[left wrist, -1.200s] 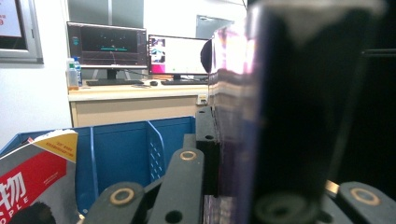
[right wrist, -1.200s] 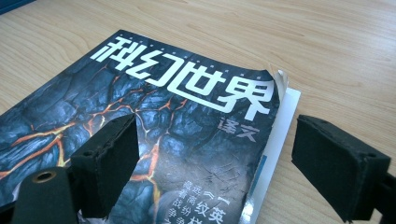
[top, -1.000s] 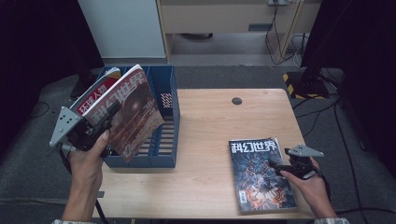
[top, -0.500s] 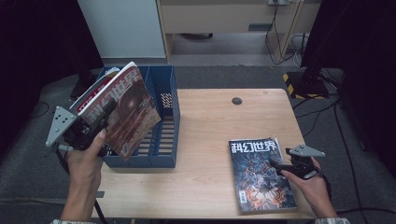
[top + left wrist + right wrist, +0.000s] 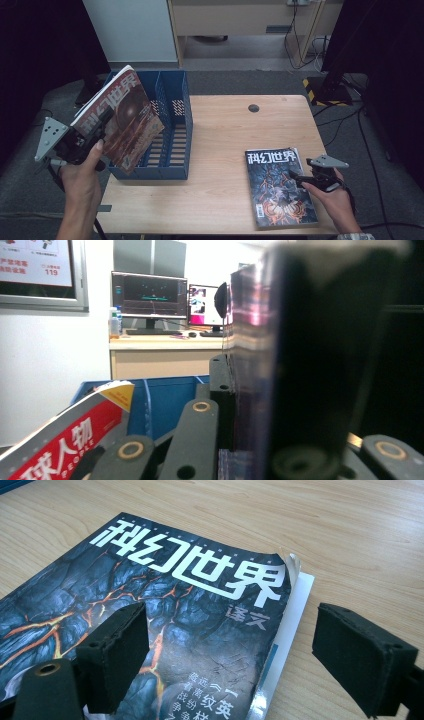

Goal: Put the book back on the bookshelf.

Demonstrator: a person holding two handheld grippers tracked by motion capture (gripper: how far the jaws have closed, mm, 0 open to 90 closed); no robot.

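Observation:
My left gripper [image 5: 89, 139] is shut on a brown-covered magazine [image 5: 122, 117] and holds it tilted over the left end of the blue file rack [image 5: 186, 131]. In the left gripper view the clamped magazine [image 5: 250, 365] stands edge-on between the jaws. A red-covered magazine [image 5: 65, 440] lies low at the left, and I cannot tell whether it is held. A dark lava-patterned magazine [image 5: 277, 185] lies flat on the table's front right. My right gripper [image 5: 299, 179] rests open at its right edge; its pads [image 5: 119, 650] straddle the cover [image 5: 165, 610], whose top corner curls up.
The wooden table [image 5: 225, 140] has a round cable hole [image 5: 253, 107] near its back edge. The rack's [image 5: 165, 395] slatted compartments open upward. Beyond the table are a cabinet [image 5: 245, 20], cables and dark floor. A desk with monitors [image 5: 150, 295] stands far off.
My left gripper has shifted slightly left with the brown magazine, whose cover now leans flatter and faces up more. The right gripper and the dark magazine have not moved.

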